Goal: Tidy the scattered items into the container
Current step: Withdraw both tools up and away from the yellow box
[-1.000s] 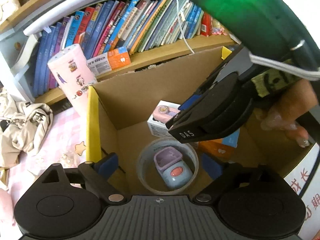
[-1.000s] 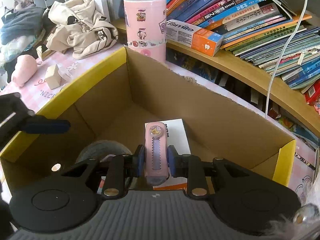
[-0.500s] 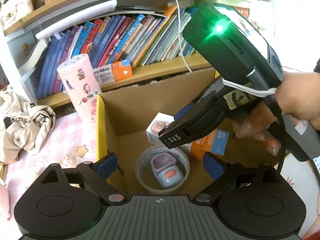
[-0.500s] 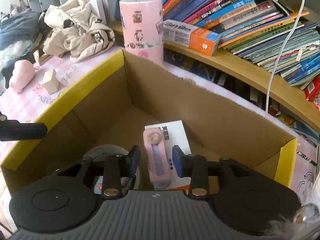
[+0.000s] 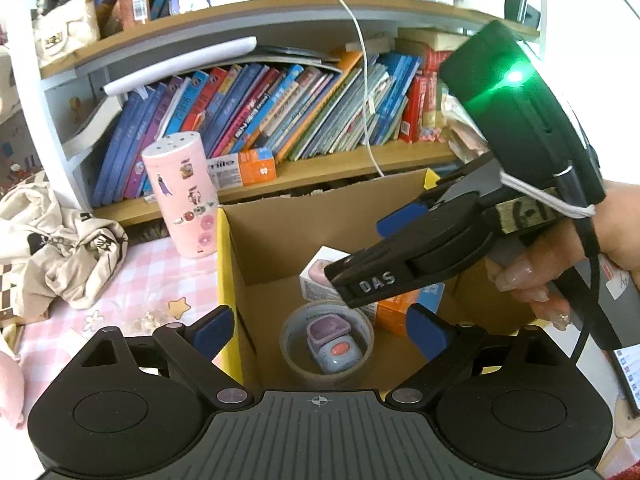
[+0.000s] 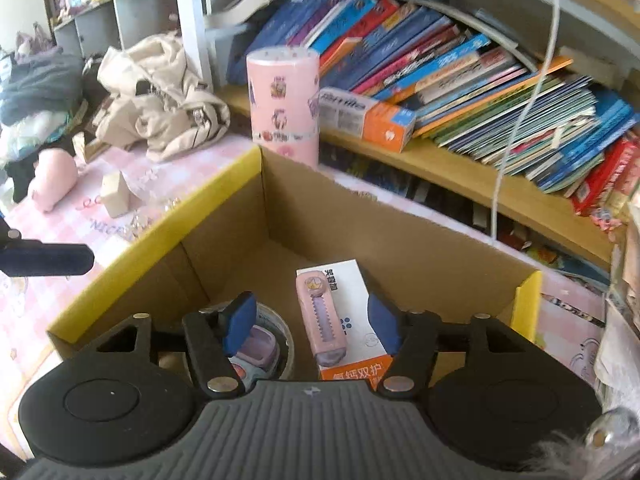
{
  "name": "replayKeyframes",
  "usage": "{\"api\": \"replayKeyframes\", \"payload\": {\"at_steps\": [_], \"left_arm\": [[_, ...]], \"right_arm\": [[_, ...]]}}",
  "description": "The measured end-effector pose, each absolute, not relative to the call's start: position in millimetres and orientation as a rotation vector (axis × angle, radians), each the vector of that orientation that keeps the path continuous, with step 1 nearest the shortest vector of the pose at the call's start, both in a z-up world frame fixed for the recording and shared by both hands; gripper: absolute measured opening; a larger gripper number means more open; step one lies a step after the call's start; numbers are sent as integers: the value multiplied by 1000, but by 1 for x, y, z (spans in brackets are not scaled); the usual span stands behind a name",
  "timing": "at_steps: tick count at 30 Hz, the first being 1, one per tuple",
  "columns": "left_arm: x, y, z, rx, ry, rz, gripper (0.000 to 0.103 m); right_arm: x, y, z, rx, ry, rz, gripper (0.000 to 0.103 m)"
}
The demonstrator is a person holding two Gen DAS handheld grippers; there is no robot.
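My right gripper [image 6: 310, 320] stands wide and empty above the cardboard box [image 6: 400, 248]. The pink clip [image 6: 320, 316] lies inside on the white carton [image 6: 352, 308], between my fingers, long axis near-to-far. My left gripper [image 5: 320, 326] likewise wide, empty.

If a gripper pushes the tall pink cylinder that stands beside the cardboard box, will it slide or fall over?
The pink cylinder stands upright and is much taller than wide, so a high push would probably tip it; a low push may slide it. Once down, its round side would likely roll. Its smooth, sticker-covered wall looks somewhat slippery. Its weight cannot be judged.
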State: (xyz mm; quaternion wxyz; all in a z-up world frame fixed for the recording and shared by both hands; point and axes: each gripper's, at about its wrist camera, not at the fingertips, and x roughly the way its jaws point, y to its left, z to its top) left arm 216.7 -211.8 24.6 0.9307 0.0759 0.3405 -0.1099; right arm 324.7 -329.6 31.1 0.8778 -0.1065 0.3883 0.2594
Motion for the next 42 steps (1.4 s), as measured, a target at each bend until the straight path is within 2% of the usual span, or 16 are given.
{"api": "replayKeyframes", "payload": {"at_steps": [8,12,19,26,42], "left_arm": [[185,-186,38,79,629,-236,99],[173,-172,39,42,622,-239,100],[154,-149,40,9,609,-250,100],[137,-117,36,-40,591,-223,100],[97,-61,8,-1,686,-156,100]], "right_arm": [[284,-338,51,-169,730,465,74],[255,-339,59,-164,684,415,87],[210,-336,68,-140,619,325,94],[172,-326,57,-86,630,217,97],[94,-266,9,-90,748,82,100]]}}
